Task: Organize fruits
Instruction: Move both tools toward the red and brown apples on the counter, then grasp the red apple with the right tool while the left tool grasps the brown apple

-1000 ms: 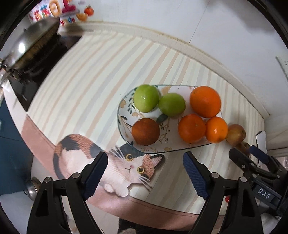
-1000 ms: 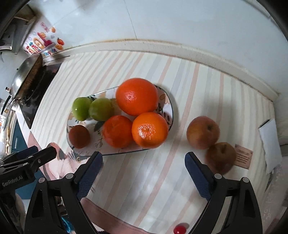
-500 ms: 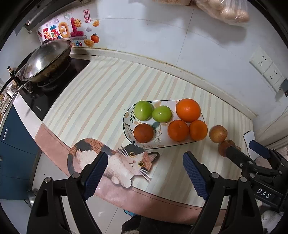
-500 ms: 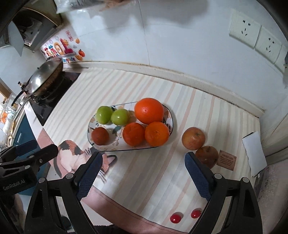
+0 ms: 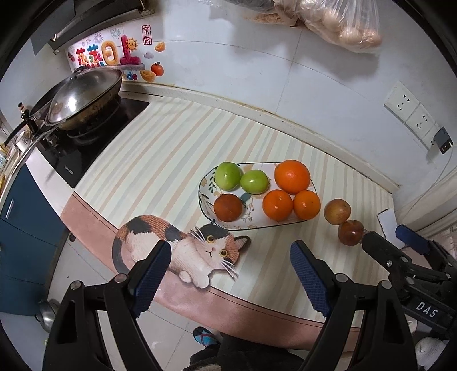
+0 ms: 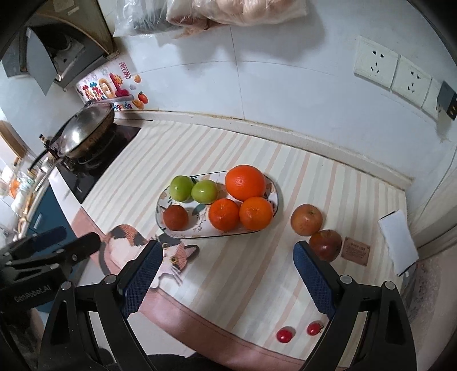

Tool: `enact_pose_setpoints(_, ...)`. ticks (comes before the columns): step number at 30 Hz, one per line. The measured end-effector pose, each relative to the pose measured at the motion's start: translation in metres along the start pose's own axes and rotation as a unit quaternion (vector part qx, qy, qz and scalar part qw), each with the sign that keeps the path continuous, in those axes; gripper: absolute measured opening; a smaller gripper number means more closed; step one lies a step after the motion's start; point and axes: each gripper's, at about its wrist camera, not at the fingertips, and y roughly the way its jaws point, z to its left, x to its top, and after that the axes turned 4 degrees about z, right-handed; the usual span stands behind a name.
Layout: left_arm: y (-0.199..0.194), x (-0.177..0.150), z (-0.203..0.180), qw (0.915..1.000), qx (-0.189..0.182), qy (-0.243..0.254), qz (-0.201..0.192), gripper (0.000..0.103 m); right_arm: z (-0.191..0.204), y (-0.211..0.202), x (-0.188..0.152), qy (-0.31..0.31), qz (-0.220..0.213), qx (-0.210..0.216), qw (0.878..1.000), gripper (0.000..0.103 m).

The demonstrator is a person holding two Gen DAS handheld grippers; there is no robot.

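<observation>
An oval flowered plate (image 5: 237,224) (image 6: 200,231) on the striped mat holds two green fruits (image 5: 227,176) (image 6: 182,187), three oranges (image 5: 292,176) (image 6: 245,182) and a dark red fruit (image 5: 228,207) (image 6: 175,217). Two apples lie on the mat right of the plate: a yellow-red one (image 5: 337,211) (image 6: 306,219) and a darker one (image 5: 350,232) (image 6: 325,245). Two cherry tomatoes (image 6: 285,334) lie near the front edge. My left gripper (image 5: 228,274) and right gripper (image 6: 225,274) are both open and empty, held high above the counter's front edge.
A wok (image 5: 82,97) sits on the stove at the far left. A small brown card (image 6: 356,251) and a white paper (image 6: 398,241) lie at the right. Wall sockets (image 6: 394,74) are on the tiled wall. Bags (image 5: 337,22) hang above.
Both grippers have pulled back and up from the plate, so the fruit looks smaller and more of the counter, stove and wall shows. Both stay open. No fruit has moved.
</observation>
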Motion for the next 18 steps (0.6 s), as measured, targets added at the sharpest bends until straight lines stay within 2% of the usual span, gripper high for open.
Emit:
enact_pose_setpoints(3, 0.005, 0.004, -0.007, 0.9999, -0.009, 0.005, 0.008, 0.085, -0.02, 0.004, -0.001, 0.031, 0.005, 0.006, 0.999, 0.095)
enact_pose_setpoints(6, 0.017, 0.011, -0.024, 0.9994, -0.016, 0.023, 0.018, 0.085, -0.064, 0.017, -0.006, 0.093, 0.021, -0.002, 0.995, 0.095)
enact_pose_setpoints(9, 0.038, 0.02, -0.045, 0.9983, -0.018, 0.043, 0.036, 0.092, -0.108, 0.034, -0.009, 0.148, 0.036, -0.009, 0.988, 0.095)
enact_pose_setpoints(13, 0.07, 0.035, -0.079, 0.9949, -0.024, 0.073, 0.065, 0.092, -0.17, 0.068, -0.011, 0.221, 0.054, -0.009, 0.974, 0.095)
enact_pose_setpoints(16, 0.095, 0.053, -0.116, 0.9898, -0.023, 0.113, 0.084, 0.092, -0.215, 0.109, -0.009, 0.275, 0.076, 0.008, 0.958, 0.095)
enact_pose_setpoints(18, 0.111, 0.067, -0.14, 0.9853, -0.02, 0.138, 0.099, 0.092, -0.229, 0.129, -0.008, 0.288, 0.09, 0.013, 0.953, 0.095)
